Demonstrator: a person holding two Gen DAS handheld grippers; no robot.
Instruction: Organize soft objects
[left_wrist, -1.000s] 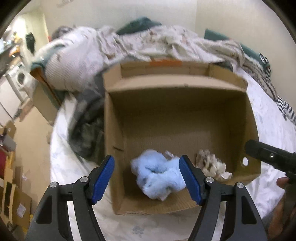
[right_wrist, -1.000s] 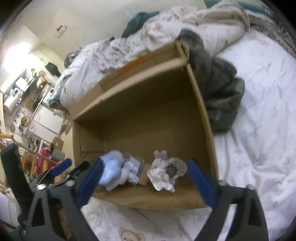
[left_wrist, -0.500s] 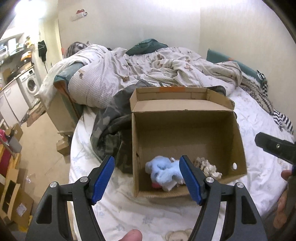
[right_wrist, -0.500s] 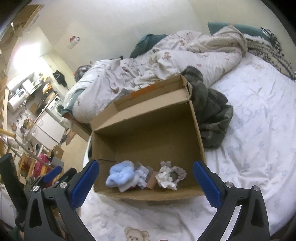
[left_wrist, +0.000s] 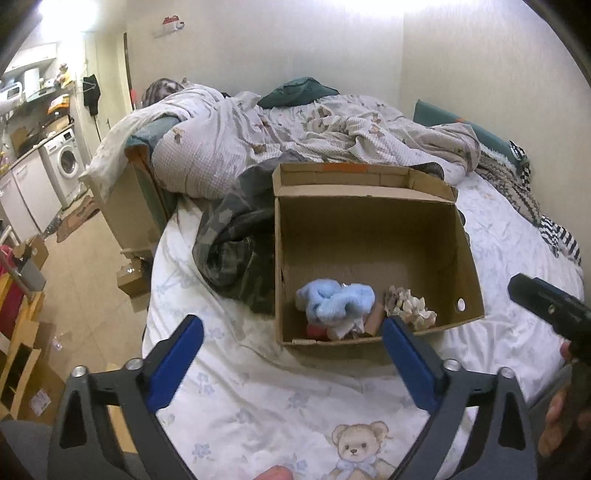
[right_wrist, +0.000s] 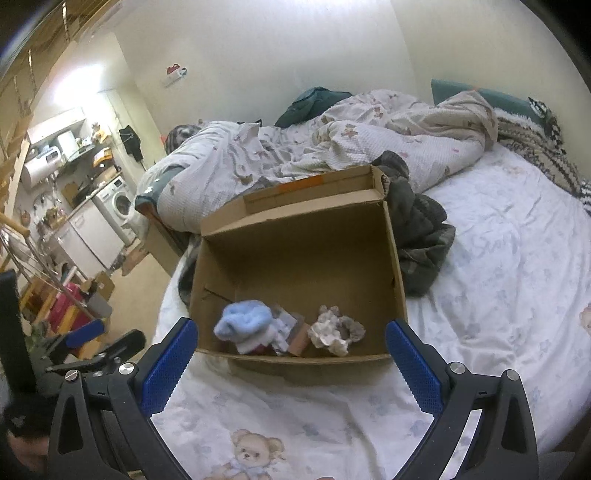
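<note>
An open cardboard box (left_wrist: 369, 221) (right_wrist: 295, 240) stands on the bed. Inside, near its front wall, lie a fluffy light-blue soft item (left_wrist: 332, 301) (right_wrist: 245, 319), a beige-grey crumpled soft item (left_wrist: 406, 306) (right_wrist: 334, 330) and some small pieces between them. My left gripper (left_wrist: 291, 362) hangs above the sheet in front of the box, its jaws opening wide with nothing between them. My right gripper (right_wrist: 291, 360) is also open and empty, in front of the box. The left gripper's blue pad (right_wrist: 85, 332) shows at the right wrist view's lower left.
A dark camouflage garment (left_wrist: 236, 254) lies against the box's left side. A rumpled quilt (left_wrist: 295, 136) is piled behind it. The white sheet (left_wrist: 288, 406) has a teddy-bear print. The bed's edge drops to the floor (left_wrist: 85, 277) at left, with cartons and a washing machine (left_wrist: 66, 162).
Both grippers have pulled back and up from the box, which now looks smaller. The left jaws have spread wider. The soft items stay in the box.
</note>
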